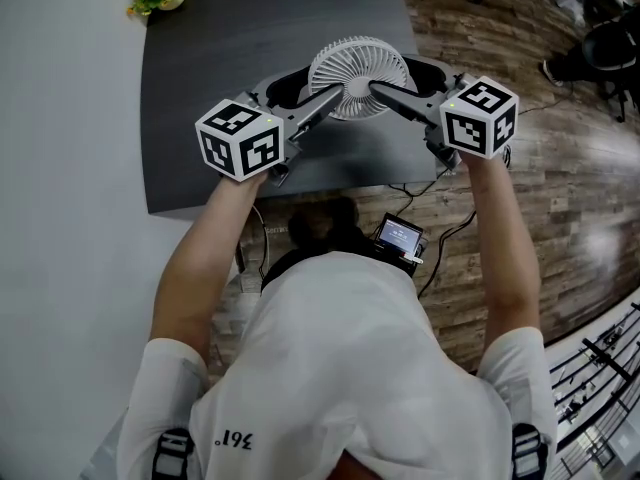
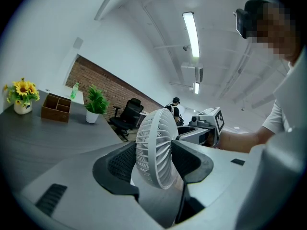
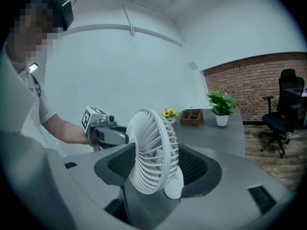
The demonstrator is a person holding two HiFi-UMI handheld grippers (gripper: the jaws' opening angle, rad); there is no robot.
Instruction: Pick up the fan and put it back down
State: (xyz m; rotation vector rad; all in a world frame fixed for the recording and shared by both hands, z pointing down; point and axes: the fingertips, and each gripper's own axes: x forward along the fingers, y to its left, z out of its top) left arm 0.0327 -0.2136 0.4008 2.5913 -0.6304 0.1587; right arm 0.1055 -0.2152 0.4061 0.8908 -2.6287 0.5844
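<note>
White plastic, the desk fan point(image 1: 360, 76) is at 12 o'clock from the person in the head view, over the near edge of a dark grey table point(image 1: 250, 48). Only that view shows both grippers converging on it: the left gripper point(image 1: 325, 94) comes in from 8 o'clock and the right gripper point(image 1: 393, 90) from 4 o'clock. It also alone shows the wooden floor point(image 1: 520, 198) at 3 o'clock and a small screen device point(image 1: 398, 236) at the person's waist. The left gripper view adds what the head view cuts off. A pot of sunflowers point(image 2: 21, 94) is at 9 o'clock, then a wooden organiser box point(image 2: 56, 108), a potted green plant point(image 2: 95, 104) and a black office chair point(image 2: 128, 115) before a brick wall point(image 2: 103, 85), with a ceiling strip light point(image 2: 191, 32) at 12 o'clock. In that view the left gripper's jaws stand partly closed, their ribbed pads pressed against the front and back of the fan's round grille. The right gripper view shows the same grip from the opposite side, jaws narrowed onto the grille from both faces. It also shows the fan's white foot point(image 3: 173, 186) at 6 o'clock below the grille, which the other views hide. Whether that foot touches the table cannot be told.
</note>
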